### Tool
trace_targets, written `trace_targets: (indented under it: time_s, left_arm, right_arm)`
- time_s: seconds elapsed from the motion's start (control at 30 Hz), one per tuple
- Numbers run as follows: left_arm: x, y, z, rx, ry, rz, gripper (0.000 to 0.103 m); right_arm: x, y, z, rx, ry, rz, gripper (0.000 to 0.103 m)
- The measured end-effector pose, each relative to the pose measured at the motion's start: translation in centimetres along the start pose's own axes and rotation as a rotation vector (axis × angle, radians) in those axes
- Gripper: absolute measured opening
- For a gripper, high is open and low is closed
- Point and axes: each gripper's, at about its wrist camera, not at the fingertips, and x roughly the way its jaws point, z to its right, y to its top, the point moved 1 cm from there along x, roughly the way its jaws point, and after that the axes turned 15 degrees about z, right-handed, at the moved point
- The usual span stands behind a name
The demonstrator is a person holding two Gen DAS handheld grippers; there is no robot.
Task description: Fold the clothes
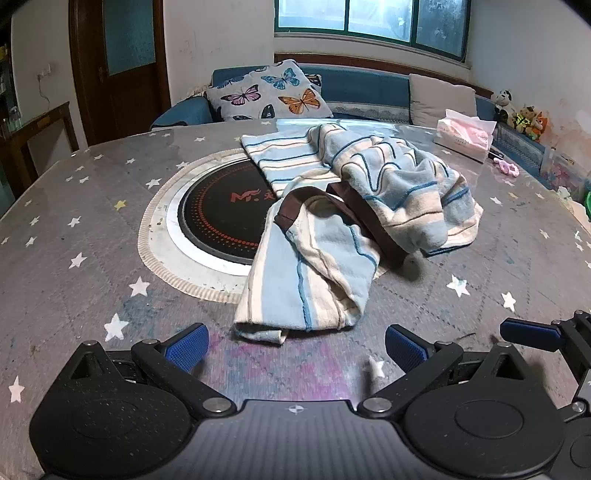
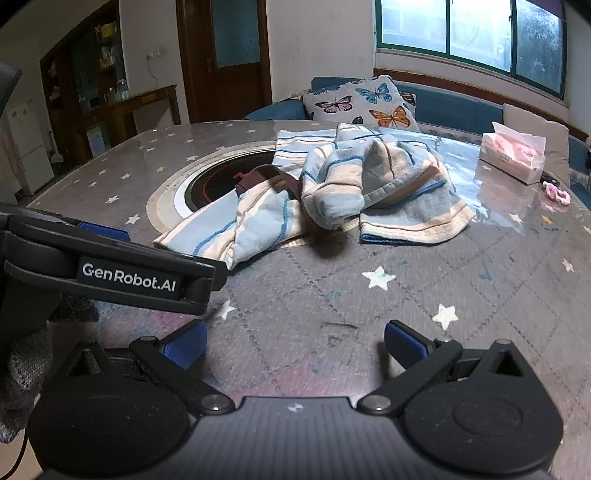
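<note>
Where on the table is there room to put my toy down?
The near grey star-patterned tablecloth is bare, between the crumpled blue-and-cream striped garment and the tongs. It is crowded at the round black hotplate, half covered by cloth, and by the pink tissue pack.

We see a grey table w/ white stars and a round black induction plate set in its middle, ringed by a pale trim. At the far right edge sits a pink tissue pack, w/ a pink hair tie just beside it. Behind the table runs a blue sofa carrying a butterfly cushion and a plain grey cushion. Soft toys sit by the rt wall. Brown door at back left, green-framed window above the sofa.
</note>
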Motion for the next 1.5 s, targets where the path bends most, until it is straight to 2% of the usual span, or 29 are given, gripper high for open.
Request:
trace_targets:
  time_s: [1.1, 1.5]
  left_arm:
    - [3.0, 2.9, -1.7, -0.025, 0.014, 0.005, 0.103]
    - [4.1, 3.6, -3.7, -0.035, 0.029, 0.007, 0.103]
  right_arm:
    - [3.4, 3.5, 2.0, 0.007, -0.010, 0.011, 0.103]
    - [4.9, 5.2, 3.3, 0.016, -0.025, 0.027, 0.103]
